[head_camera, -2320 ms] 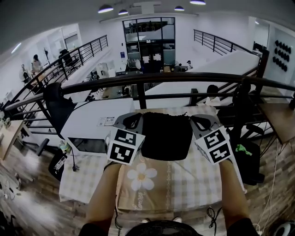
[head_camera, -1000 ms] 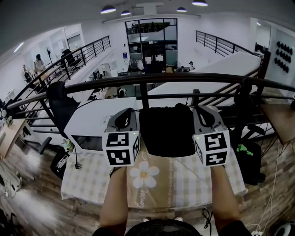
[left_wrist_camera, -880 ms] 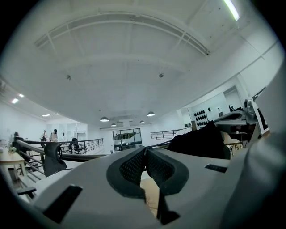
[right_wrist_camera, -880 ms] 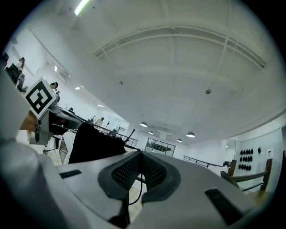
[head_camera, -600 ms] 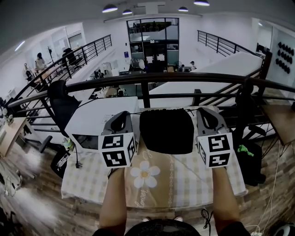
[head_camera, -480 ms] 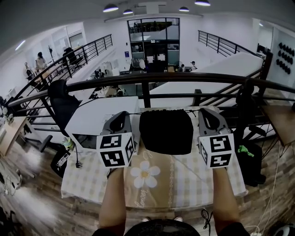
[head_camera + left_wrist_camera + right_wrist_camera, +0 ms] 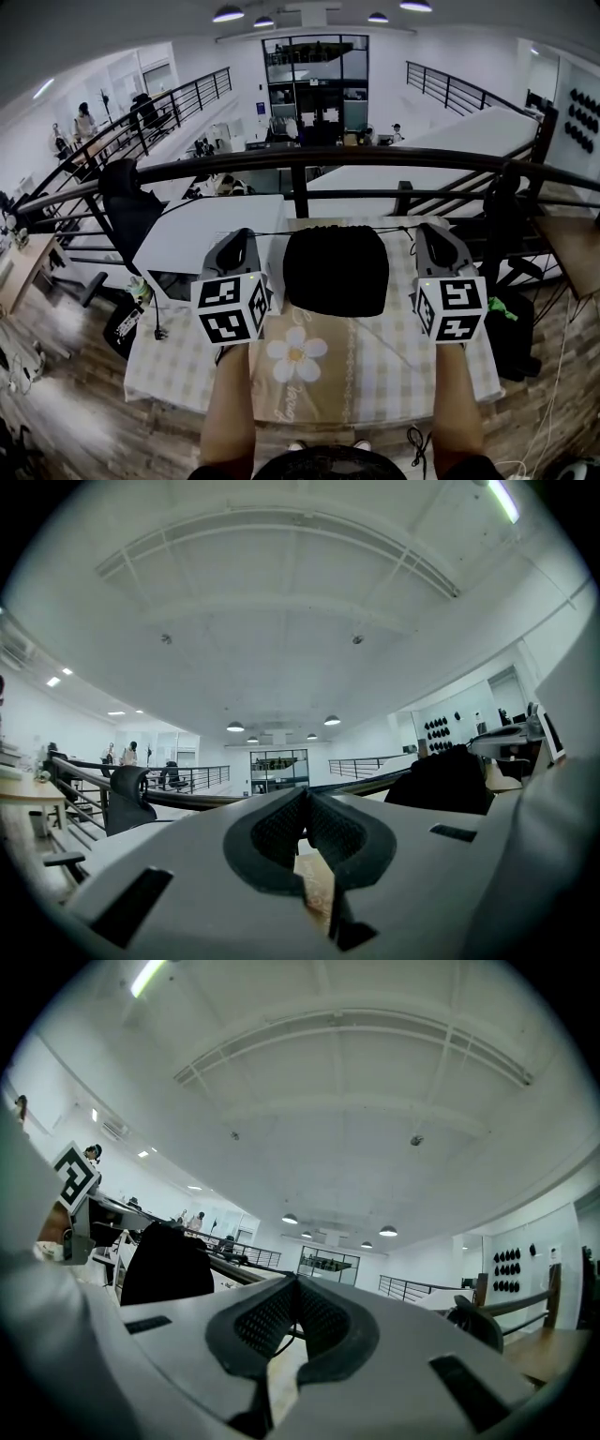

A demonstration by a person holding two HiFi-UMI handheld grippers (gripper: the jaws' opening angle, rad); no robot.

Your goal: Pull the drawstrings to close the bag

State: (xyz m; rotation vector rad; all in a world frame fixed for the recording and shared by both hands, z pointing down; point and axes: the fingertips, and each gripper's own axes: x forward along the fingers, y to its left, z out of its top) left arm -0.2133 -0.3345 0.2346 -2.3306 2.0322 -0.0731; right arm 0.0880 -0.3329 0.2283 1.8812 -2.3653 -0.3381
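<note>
Bag [image 7: 336,270]: black, I see it mid-table [image 7: 375,366], between both grippers, mouth towards 12 o'clock.
Left gripper [image 7: 241,240]: at the bag's 9 o'clock, jaws pinched together on the drawstring [image 7: 281,232].
Right gripper [image 7: 428,234]: at its 3 o'clock, jaws likewise pinched on the drawstring.

No legible text found. The cubes on the left gripper [image 7: 246,234] and right gripper [image 7: 424,230] bear black-and-white square patterns, no letters. The tablecloth [image 7: 375,366] carries cursive print below its flower [image 7: 292,354], too small to read. A blue sign [image 7: 261,109] on the far wall is likewise unreadable.
</note>
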